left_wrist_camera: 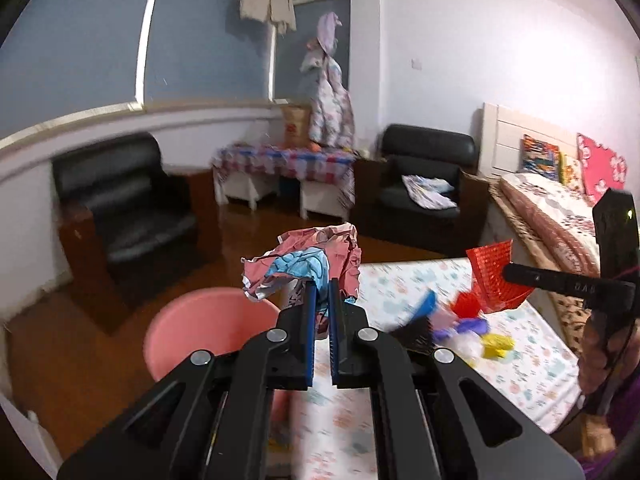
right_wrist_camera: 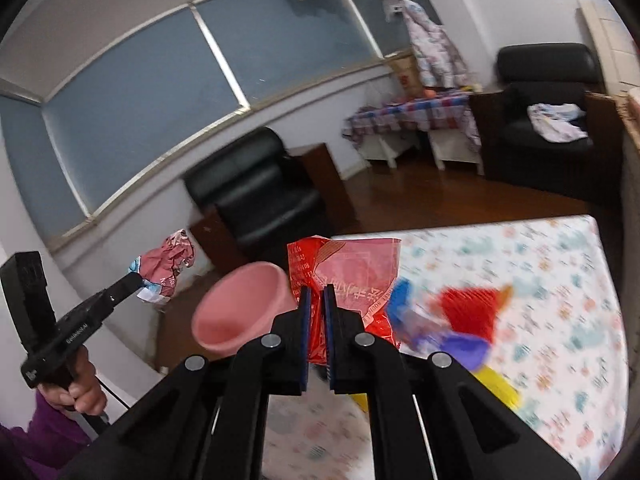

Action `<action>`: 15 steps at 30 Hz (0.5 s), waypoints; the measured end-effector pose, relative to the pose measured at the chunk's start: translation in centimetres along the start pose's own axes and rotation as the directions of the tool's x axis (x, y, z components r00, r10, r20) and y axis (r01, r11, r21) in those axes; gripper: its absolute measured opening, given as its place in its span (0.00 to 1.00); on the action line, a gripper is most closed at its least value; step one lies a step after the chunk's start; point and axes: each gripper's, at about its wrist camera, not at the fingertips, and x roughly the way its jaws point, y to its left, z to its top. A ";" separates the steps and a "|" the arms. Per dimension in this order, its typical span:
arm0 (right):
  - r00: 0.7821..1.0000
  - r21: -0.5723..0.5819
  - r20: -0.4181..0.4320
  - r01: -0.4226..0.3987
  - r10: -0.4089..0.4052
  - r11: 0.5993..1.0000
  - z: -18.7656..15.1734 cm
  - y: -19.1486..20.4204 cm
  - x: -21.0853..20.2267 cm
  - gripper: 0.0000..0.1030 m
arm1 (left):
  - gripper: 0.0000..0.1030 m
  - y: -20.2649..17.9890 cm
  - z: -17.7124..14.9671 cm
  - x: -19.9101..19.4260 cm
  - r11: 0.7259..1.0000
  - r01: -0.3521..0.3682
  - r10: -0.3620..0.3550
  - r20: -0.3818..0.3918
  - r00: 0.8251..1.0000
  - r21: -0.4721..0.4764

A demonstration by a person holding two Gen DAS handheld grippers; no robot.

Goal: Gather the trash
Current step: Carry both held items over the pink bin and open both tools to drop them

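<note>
My left gripper [left_wrist_camera: 321,286] is shut on a crumpled pink and blue wrapper [left_wrist_camera: 304,264] and holds it in the air above the table edge, near a pink bucket [left_wrist_camera: 200,324] on the floor. The wrapper also shows in the right wrist view [right_wrist_camera: 168,268]. My right gripper [right_wrist_camera: 316,292] is shut on a flat red plastic bag [right_wrist_camera: 348,280], held above the table with the floral cloth [right_wrist_camera: 540,280]. The red bag shows in the left wrist view [left_wrist_camera: 494,280]. The bucket [right_wrist_camera: 240,308] lies just left of the bag.
Several bright scraps, red [right_wrist_camera: 472,308], blue-purple [right_wrist_camera: 460,344] and yellow [right_wrist_camera: 496,388], lie on the table. Black armchairs [left_wrist_camera: 120,208] [left_wrist_camera: 424,184] stand on the wood floor. A bed [left_wrist_camera: 560,216] is at the right. A low covered table [left_wrist_camera: 284,168] stands by the window.
</note>
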 end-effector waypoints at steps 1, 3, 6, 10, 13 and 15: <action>1.000 -0.007 0.003 -0.023 0.023 1.000 0.7 0.7 0.3 0.06 | 0.05 0.3 0.6 -0.5 1.000 -0.022 0.022 0.016 1.000 0.012; 0.998 -0.020 0.006 -0.060 0.060 0.998 1.7 1.9 0.8 0.06 | 0.05 0.9 1.5 -1.4 0.998 -0.053 0.053 0.041 0.998 0.021; 0.996 -0.041 0.004 -0.088 0.088 0.995 2.8 3.3 1.7 0.06 | 0.05 2.0 2.3 -2.1 0.996 -0.089 0.088 0.058 0.994 0.019; 0.992 -0.062 -0.022 -0.125 0.123 0.990 3.8 5.6 3.7 0.06 | 0.05 3.7 2.7 -2.5 0.991 -0.131 0.131 0.054 0.990 -0.006; 0.987 -0.067 -0.043 -0.161 0.158 0.985 4.3 7.1 5.3 0.06 | 0.05 4.8 3.1 -2.5 0.988 -0.154 0.154 0.060 0.986 -0.005; 0.985 -0.080 -0.050 -0.168 0.164 0.983 4.3 8.0 6.2 0.06 | 0.05 5.7 3.2 -2.5 0.987 -0.162 0.162 0.062 0.985 -0.012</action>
